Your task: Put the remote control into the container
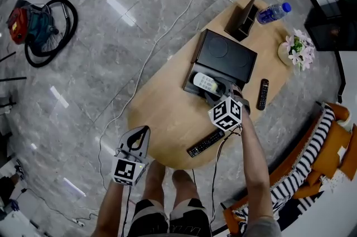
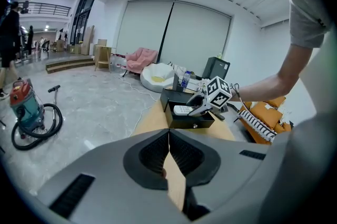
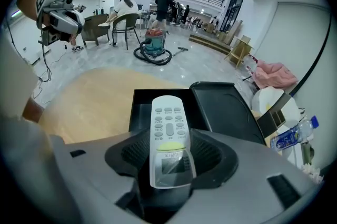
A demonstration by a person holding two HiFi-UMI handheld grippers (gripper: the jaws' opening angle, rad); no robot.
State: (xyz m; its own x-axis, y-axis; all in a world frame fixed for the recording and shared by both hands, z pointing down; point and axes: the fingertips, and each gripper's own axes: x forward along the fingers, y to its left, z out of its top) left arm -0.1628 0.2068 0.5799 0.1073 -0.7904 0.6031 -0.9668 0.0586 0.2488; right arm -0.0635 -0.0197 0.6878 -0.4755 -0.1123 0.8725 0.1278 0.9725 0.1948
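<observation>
A white remote control with a small screen is clamped between the jaws of my right gripper. It hangs over the open black container, whose lid lies folded back beside it. From above, the remote shows inside the container's outline, with the right gripper just behind it. My left gripper sits at the near-left edge of the oval wooden table, jaws shut and empty. From the left gripper view the container stands further along the table.
Two black remotes lie on the table near the container. A water bottle, a flower pot and a dark stand occupy the far end. A vacuum cleaner and a white cable are on the floor.
</observation>
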